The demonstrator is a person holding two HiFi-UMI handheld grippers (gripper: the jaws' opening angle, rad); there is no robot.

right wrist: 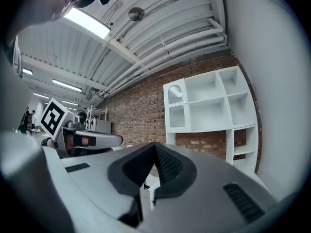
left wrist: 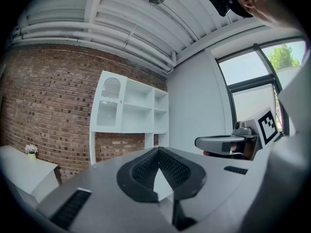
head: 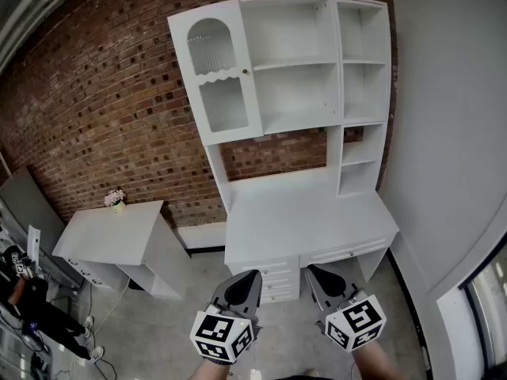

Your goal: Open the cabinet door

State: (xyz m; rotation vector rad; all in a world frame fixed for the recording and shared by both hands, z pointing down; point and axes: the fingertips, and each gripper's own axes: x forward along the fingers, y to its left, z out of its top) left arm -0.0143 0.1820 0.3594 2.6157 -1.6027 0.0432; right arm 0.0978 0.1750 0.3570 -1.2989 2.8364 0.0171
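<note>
Both claws pressed together: left claw point(head: 244, 279), right claw point(head: 318, 275); cabinet door point(head: 218, 77) shut, well apart; flowers point(head: 116, 196) in small pot point(head: 118, 207).

**A home-style study corner set up in an industrial hall**

A domestic corner is set out against a bare brick wall point(head: 95, 93). A white desk hutch point(head: 301, 212) with open shelves and a glazed cabinet door point(head: 215, 74) is placed beside a low white counter point(head: 111, 232), on which a small pot of flowers point(head: 116, 198) stands. Overhead, a ribbed metal ceiling point(left wrist: 73, 4), exposed pipes point(left wrist: 97, 37) and strip lights point(right wrist: 90, 23) are seen, with a metal rack point(right wrist: 99, 115) further back.
</note>
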